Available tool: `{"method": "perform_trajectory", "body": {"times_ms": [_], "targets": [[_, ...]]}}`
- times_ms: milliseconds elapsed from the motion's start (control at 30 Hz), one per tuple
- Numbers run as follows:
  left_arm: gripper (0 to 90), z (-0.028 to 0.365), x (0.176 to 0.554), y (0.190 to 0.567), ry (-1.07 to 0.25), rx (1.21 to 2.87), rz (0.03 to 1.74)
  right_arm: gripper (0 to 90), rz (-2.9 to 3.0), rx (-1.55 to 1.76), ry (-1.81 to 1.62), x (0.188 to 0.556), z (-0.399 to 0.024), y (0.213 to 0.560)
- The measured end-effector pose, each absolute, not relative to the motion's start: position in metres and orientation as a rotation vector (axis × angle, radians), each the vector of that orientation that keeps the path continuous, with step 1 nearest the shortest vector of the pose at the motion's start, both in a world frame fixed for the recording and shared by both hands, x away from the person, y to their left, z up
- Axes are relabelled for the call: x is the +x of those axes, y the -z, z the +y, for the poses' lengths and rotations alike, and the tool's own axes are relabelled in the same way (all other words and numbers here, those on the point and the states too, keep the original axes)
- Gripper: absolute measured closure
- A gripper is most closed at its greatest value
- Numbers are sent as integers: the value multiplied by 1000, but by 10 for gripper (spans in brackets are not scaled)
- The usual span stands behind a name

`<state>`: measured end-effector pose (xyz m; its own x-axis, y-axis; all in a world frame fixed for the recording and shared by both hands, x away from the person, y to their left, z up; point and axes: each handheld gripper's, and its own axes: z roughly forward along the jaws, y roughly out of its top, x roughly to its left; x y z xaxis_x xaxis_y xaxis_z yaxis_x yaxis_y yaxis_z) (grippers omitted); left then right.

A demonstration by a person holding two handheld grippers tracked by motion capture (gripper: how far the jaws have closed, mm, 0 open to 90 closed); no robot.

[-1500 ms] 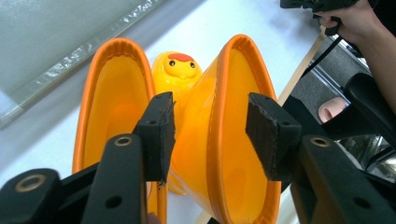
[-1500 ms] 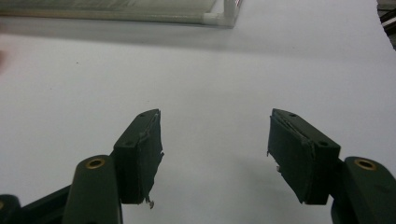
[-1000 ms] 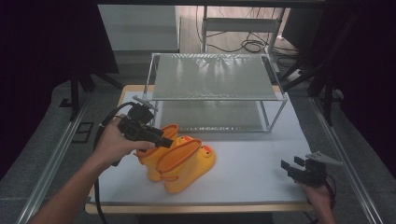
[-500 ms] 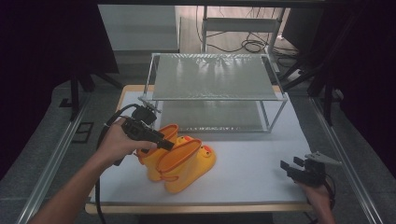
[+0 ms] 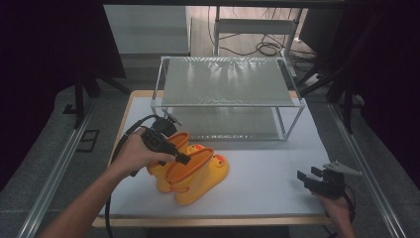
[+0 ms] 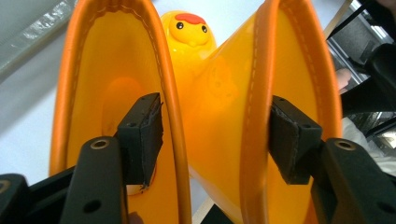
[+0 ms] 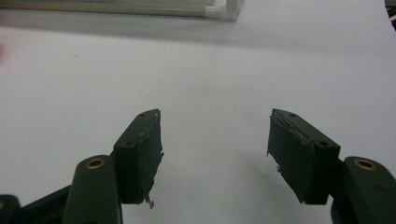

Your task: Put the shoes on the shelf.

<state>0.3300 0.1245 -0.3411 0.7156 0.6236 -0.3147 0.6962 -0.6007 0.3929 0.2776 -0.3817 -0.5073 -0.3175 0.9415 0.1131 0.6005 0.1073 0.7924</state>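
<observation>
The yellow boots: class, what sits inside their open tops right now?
One pad of the open left gripper is inside each yellow boot; their adjoining walls stand between the pads. The toes' insides are hidden.

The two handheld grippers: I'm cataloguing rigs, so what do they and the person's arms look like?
The left tool and right tool each have two black jaws with worn, frayed rectangular pads and brass-ringed holes. A black cable trails from the left one. A grey three-cornered plate tops the right one. The forearms are bare, with no sleeves.
</observation>
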Motion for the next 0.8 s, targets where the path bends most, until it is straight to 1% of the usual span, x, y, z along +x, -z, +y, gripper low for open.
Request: {"method": "perform_trajectory", "body": {"times_ms": [100,133,167,200,233,267,300,367,500,567,800], "targets": [[456,121,331,344,196,2435,1012,349,1964,1503,-1086,278,-382,507],[456,121,331,344,190,2440,1015,349,1964,1503,-1085,278,-382,507],[481,120,331,344,183,2442,1017,349,1964,1503,-1085,278,-382,508],[533,120,331,344,185,2441,1021,349,1965,1501,-1084,278,-382,508],[533,120,331,344,185,2438,1025,349,1965,1501,-1084,278,-382,508],[568,120,331,344,184,2434,1027,350,1966,1500,-1084,278,-382,508],[624,121,331,344,186,2428,1027,350,1969,1500,-1080,278,-382,507],[702,121,330,343,184,2422,1030,350,1970,1499,-1081,277,-381,507],[787,123,330,342,130,2418,1049,350,1969,1500,-1079,277,-381,507],[813,124,330,342,106,2417,1058,350,1969,1499,-1077,278,-381,507],[818,127,330,343,107,2392,1049,351,1966,1502,-1076,278,-382,507]]}}
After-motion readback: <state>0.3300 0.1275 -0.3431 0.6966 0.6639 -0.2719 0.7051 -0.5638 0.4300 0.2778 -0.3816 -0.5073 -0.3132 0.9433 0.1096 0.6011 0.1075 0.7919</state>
